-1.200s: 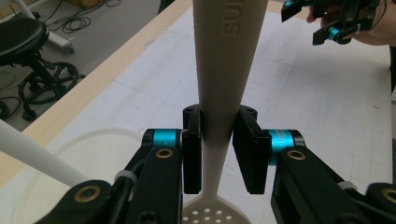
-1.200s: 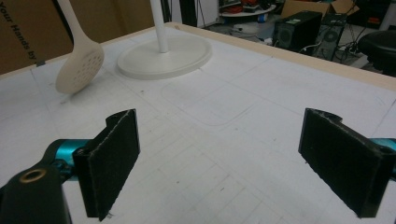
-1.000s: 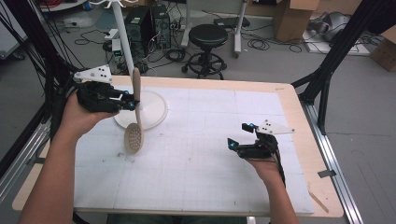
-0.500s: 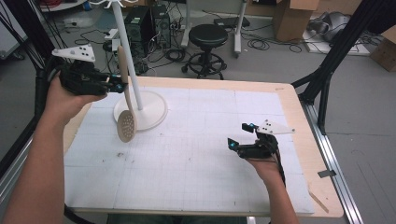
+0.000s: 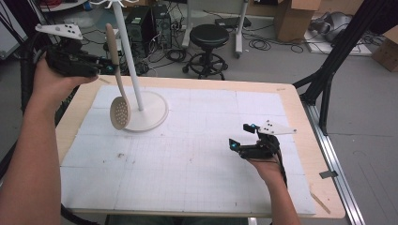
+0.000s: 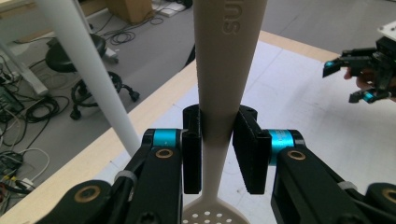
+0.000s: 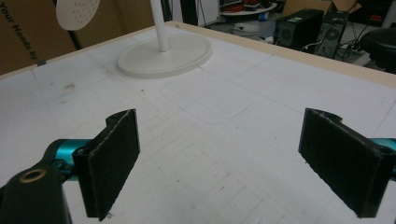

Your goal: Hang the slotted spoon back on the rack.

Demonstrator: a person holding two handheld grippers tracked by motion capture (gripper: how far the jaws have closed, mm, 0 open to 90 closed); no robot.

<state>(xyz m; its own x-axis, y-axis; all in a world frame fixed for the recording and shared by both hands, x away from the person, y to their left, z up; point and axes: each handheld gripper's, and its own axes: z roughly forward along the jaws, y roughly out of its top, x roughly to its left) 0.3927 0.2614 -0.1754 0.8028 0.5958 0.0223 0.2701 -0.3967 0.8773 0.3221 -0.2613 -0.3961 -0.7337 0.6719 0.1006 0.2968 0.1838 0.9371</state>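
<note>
Thing: slotted spoon (image 5: 116,79), beige plastic, hanging head-down in the air beside the stand pole (image 5: 129,56), over the white mat (image 5: 197,140).
Left gripper (image 6: 217,140): jaws pinching the spoon's handle mid-length.
Right gripper (image 5: 241,136): jaws spread, holding nothing, resting low on the mat.
Handling: likely light and stiff (smooth handle, may swivel in the pinch).
Hold: flat of the handle, as now.

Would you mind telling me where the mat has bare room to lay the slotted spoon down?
The mat is bare between the stand's base and the right gripper, and along its near edge. It is crowded only by the stand, where the spoon hangs from the left gripper.
</note>
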